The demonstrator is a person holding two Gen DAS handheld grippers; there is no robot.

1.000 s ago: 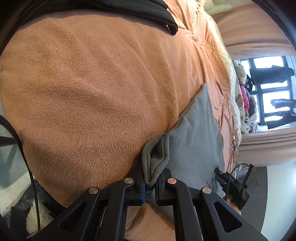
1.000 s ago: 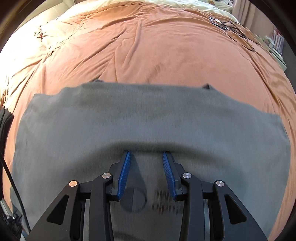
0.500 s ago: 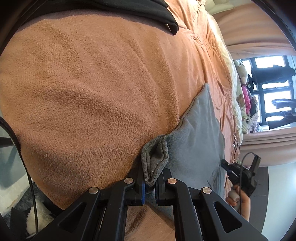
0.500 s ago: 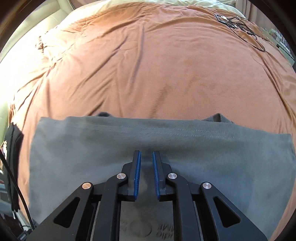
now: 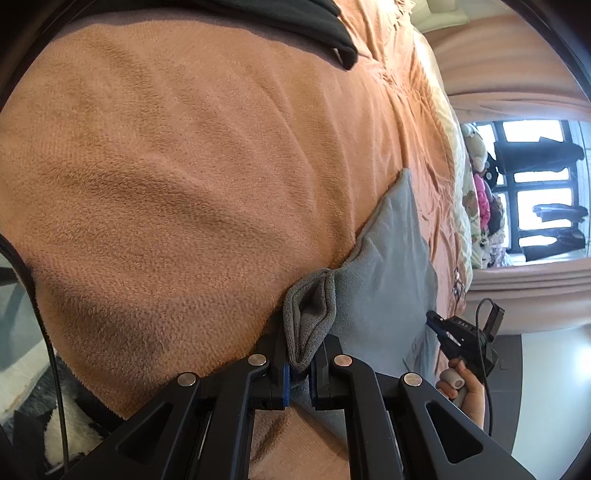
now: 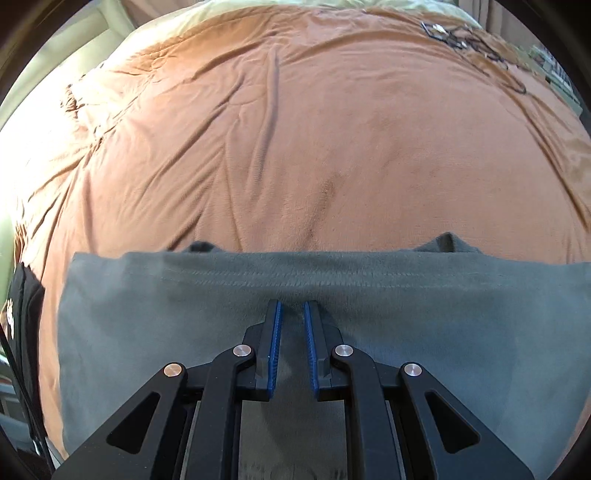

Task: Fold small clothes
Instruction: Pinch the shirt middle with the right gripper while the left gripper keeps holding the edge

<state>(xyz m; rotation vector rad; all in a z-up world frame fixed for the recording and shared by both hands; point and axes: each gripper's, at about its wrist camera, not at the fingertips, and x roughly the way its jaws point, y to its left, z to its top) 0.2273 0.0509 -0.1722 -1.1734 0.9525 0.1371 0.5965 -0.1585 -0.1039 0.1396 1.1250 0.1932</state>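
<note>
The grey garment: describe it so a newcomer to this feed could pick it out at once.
Start from the orange fleece blanket that covers the bed. The grey garment lies spread flat on its near part, with the left gripper pinching a bunched corner and the right gripper at its stitched edge. The only other clothing nearby, a black garment, lies further off.

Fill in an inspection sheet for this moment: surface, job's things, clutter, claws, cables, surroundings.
Surface: orange fleece blanket over a bed, creased.
Job's things: grey garment lying flat, one edge bunched up.
Clutter: black garment at the far edge.
Claws: left claw shut on the bunched grey edge; right claw has just been closing, pads pinching grey fabric near the hem.
Cables: black cable beside the bed; tangled wires on the far blanket.
Surroundings: window, curtains, soft toys.
</note>
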